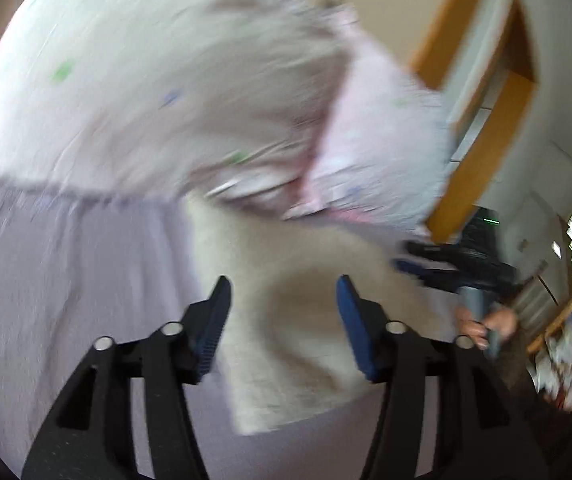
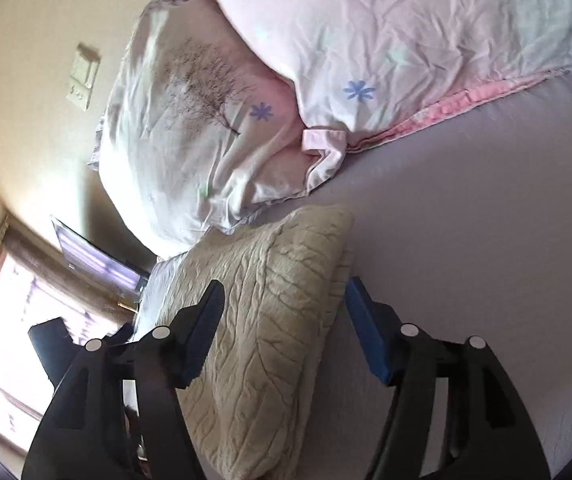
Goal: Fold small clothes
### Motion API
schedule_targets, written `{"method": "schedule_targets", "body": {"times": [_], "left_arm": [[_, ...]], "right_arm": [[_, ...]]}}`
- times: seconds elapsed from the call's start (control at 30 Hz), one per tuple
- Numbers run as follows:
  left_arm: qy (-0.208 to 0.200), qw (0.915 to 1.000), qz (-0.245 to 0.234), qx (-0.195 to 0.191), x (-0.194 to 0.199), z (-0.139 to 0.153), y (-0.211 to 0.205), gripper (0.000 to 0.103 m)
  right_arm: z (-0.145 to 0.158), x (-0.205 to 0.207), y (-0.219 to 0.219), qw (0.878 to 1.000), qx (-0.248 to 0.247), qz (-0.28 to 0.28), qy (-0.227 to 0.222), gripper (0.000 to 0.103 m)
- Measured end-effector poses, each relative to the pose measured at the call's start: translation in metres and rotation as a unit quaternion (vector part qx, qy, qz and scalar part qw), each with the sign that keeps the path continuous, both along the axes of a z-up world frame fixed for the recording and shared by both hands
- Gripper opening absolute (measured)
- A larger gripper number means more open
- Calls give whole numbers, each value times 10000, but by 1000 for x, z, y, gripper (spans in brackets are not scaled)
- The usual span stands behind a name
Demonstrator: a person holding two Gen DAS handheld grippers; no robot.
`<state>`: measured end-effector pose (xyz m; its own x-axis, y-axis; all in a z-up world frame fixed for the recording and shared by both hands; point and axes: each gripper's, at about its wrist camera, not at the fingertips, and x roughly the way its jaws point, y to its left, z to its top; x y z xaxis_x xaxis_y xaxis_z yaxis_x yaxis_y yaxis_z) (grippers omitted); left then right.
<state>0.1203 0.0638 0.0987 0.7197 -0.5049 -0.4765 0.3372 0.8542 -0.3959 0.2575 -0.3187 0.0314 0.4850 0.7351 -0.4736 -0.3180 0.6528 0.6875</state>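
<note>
While fingers (image 2: 282, 320) gape, cream garment (image 2: 270, 320), unlabelled

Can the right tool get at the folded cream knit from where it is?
Probably yes. The right tool is open, with the cream knit lying flat on the lavender sheet directly between its fingers, and the pillow sits beyond, not in the way.

We see one cream knitted garment (image 2: 270, 308) with a cable pattern, folded into a long thick bundle, lying flat on the lilac bed sheet (image 2: 486, 240), just beside the pillow (image 2: 190, 128).
</note>
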Motion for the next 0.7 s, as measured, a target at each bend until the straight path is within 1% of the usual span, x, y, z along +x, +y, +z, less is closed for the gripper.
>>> {"method": "schedule_targets", "body": {"times": [0.03,0.07,0.1,0.13,0.17,0.2,0.23,0.27,0.3,0.33,0.4,0.43,0.47,0.5,0.53,0.57,0.6,0.63,0.67,0.7], "left_arm": [[-130,9995,-277,44,-2,4,-13,63],[-125,9987,-474,126,0,4,-24,63],[-78,9980,-595,213,1,0,-33,63],[14,9968,-725,341,5,-5,-44,63],[162,9951,-845,497,10,-13,-53,59],[390,9927,-918,675,16,-25,-59,50],[570,9912,-924,759,21,-33,-63,45],[783,9893,-918,815,21,-44,-56,39],[878,9886,-901,824,18,-51,-48,34],[935,9883,-887,821,15,-55,-43,34],[1000,9882,-880,753,10,-57,-33,33],[997,9885,-868,729,7,-56,-30,34],[965,9892,-861,692,0,-54,-25,39],[938,9897,-858,657,-4,-53,-29,47],[904,9904,-849,615,-10,-53,-33,50],[862,9911,-831,576,-18,-52,-34,57],[827,9917,-809,556,-25,-51,-35,62],[799,9924,-774,533,-32,-49,-36,64],[787,9932,-712,484,-39,-46,-37,67],[804,9940,-630,400,-46,-45,-38,71]], "right_arm": [[-2,3,10,9997,-239,45,98,46],[-5,4,19,9990,-421,129,110,26],[-6,5,30,9975,-684,131,88,11],[-6,7,38,9954,-958,-52,27,10],[-6,11,37,9934,-1103,-311,-16,10],[-7,15,32,9928,-1075,-526,58,10],[-10,19,29,9929,-1003,-614,172,10],[-14,19,26,9928,-990,-609,279,10],[-15,15,28,9929,-1036,-535,249,11],[-12,9,29,9921,-1134,-513,169,14],[-2,-14,21,9885,-1342,-686,-97,17],[3,-28,18,9869,-1394,-753,-298,17],[11,-47,18,9856,-1392,-760,-588,17],[18,-66,17,9858,-1327,-628,-811,17],[20,-79,22,9864,-1241,-416,-990,17],[21,-98,32,9857,-1201,-89,-1180,17],[18,-106,39,9839,-1277,85,-1249,19],[14,-116,48,9805,-1482,237,-1266,23],[1,-120,59,9745,-1931,284,-1110,23],[-9,-121,63,9697,-2243,267,-928,24]]}}
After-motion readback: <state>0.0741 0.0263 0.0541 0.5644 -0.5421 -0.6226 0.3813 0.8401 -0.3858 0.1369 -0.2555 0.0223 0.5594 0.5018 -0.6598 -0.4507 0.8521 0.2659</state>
